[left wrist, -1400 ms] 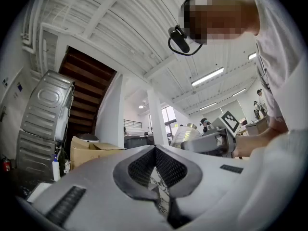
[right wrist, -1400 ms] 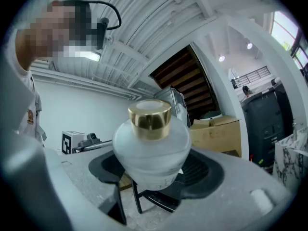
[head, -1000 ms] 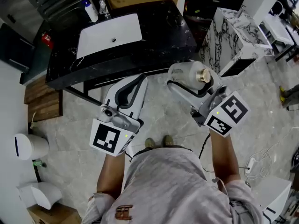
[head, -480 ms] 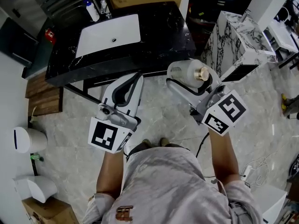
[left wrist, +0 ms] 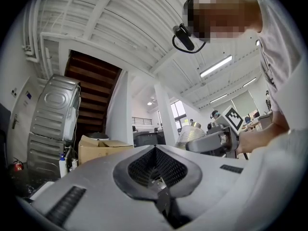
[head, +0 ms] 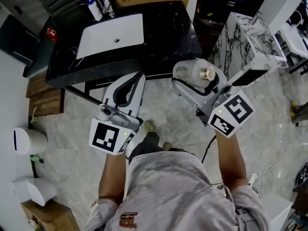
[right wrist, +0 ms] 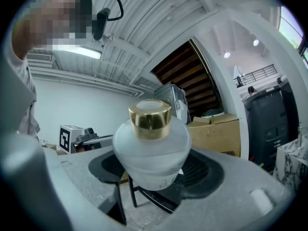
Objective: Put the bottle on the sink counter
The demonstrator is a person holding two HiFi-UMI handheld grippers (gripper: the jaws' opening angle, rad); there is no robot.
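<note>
At centre right of the head view, clamped in the right gripper [head: 188, 79]: the frosted bottle [head: 197, 71], lying over with its gold cap [head: 209, 73] toward the right of the frame. In the right gripper view, jaws parted only as far as the bottle's rounded body and pressed to either side of it, cap toward the camera. Held in the air above the pale marble floor [head: 168, 114], just below the front edge of the black sink counter [head: 178, 32] in the frame.

Left of centre, the left gripper [head: 137, 79], closed tip to tip with nothing between the jaws.

On the counter, a white basin [head: 113, 35] at upper left, with a blue-capped dispenser [head: 94, 11] behind it. At upper right, a veined marble block [head: 240, 37].
</note>
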